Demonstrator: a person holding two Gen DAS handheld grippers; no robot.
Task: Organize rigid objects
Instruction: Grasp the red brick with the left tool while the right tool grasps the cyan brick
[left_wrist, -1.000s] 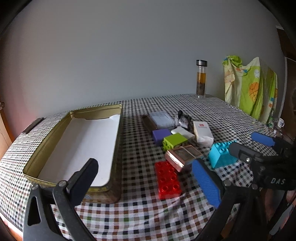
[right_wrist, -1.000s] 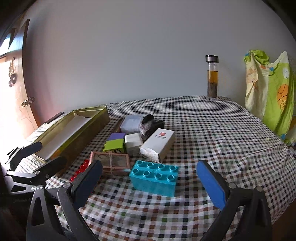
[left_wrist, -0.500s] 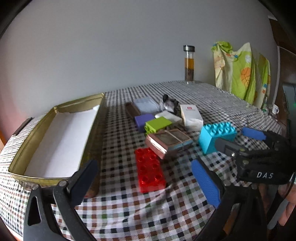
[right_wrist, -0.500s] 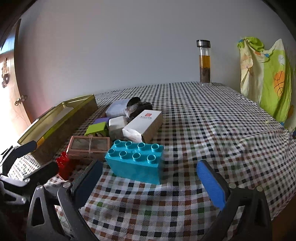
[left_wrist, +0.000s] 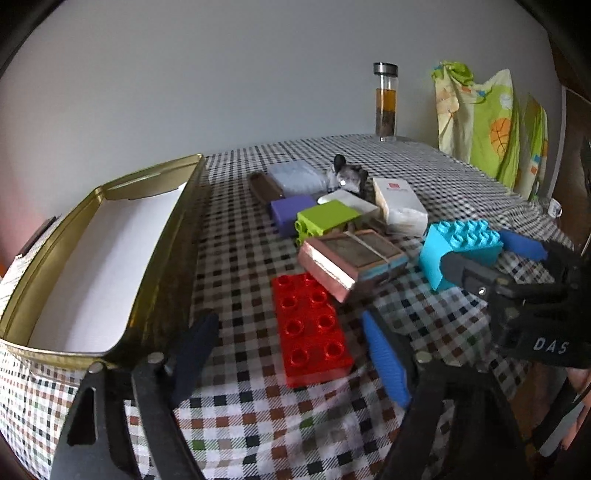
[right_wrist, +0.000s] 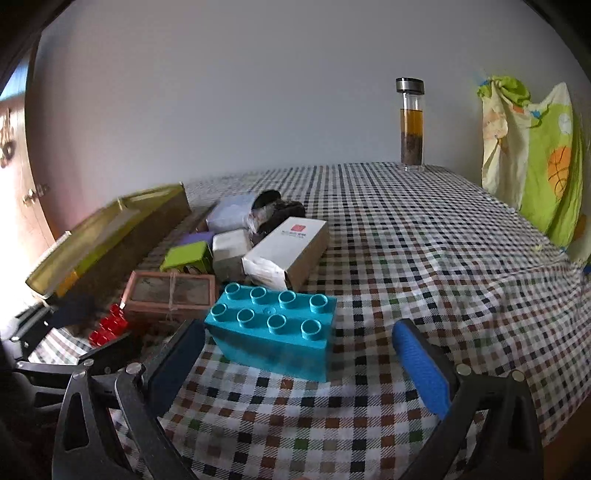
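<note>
Ahead of me the surface wears a checked cloth, and at its far edge a glass bottle with a metal cap stands upright, amber liquid over dark dregs inside. Off to my right a green and yellow printed cloth hangs beside the grey wall

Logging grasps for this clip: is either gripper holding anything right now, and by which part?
Nothing is held. The left gripper is open around the red brick, the right gripper open before the blue brick.
</note>
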